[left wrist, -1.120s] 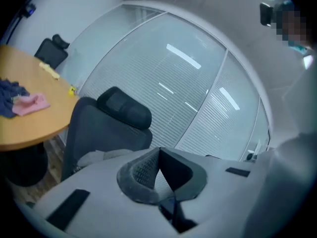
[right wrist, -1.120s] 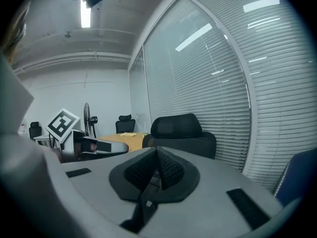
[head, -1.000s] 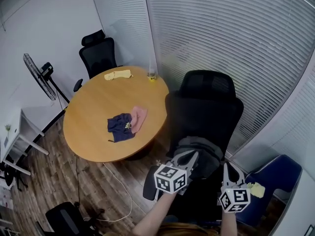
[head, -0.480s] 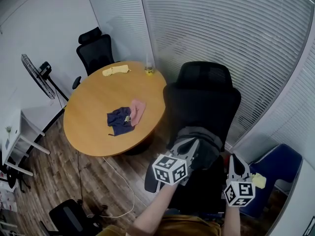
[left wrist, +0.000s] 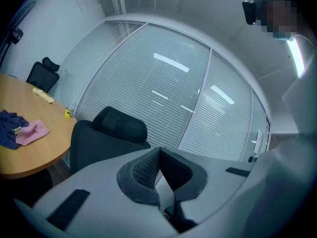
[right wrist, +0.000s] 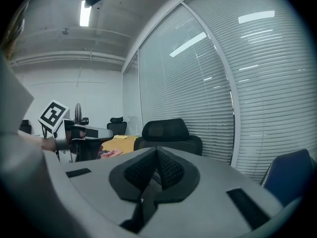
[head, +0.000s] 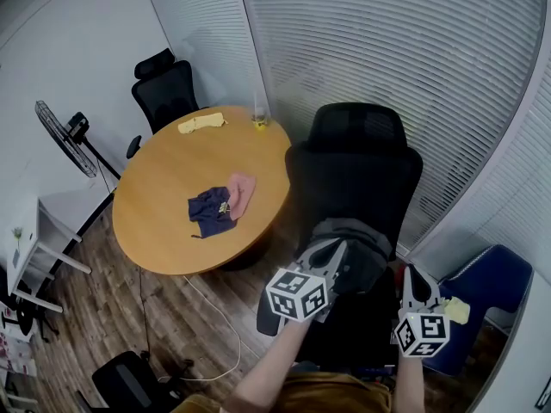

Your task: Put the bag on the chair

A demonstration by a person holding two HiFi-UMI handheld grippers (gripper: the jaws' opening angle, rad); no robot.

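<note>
A dark grey bag (head: 360,249) lies on the seat of the black office chair (head: 357,175), which stands next to the round table. My left gripper (head: 337,251) reaches onto the bag's near side. In the left gripper view its pads (left wrist: 158,151) meet, shut, and no part of the bag shows between them; the chair's headrest (left wrist: 120,125) rises ahead. My right gripper (head: 414,275) hovers to the right of the seat, apart from the bag. Its jaws (right wrist: 157,153) are shut on nothing.
The round wooden table (head: 164,231) to the left carries dark blue cloth (head: 209,212), pink cloth (head: 244,194), a yellow cloth (head: 201,124) and a glass (head: 260,119). Another black chair (head: 164,91) and a fan (head: 60,138) stand beyond. A blue chair (head: 486,284) sits right; blinds behind.
My head view has shifted slightly, so the chair and table sit a little higher in frame. The right gripper has drifted a bit right. The bag stays on the seat.
</note>
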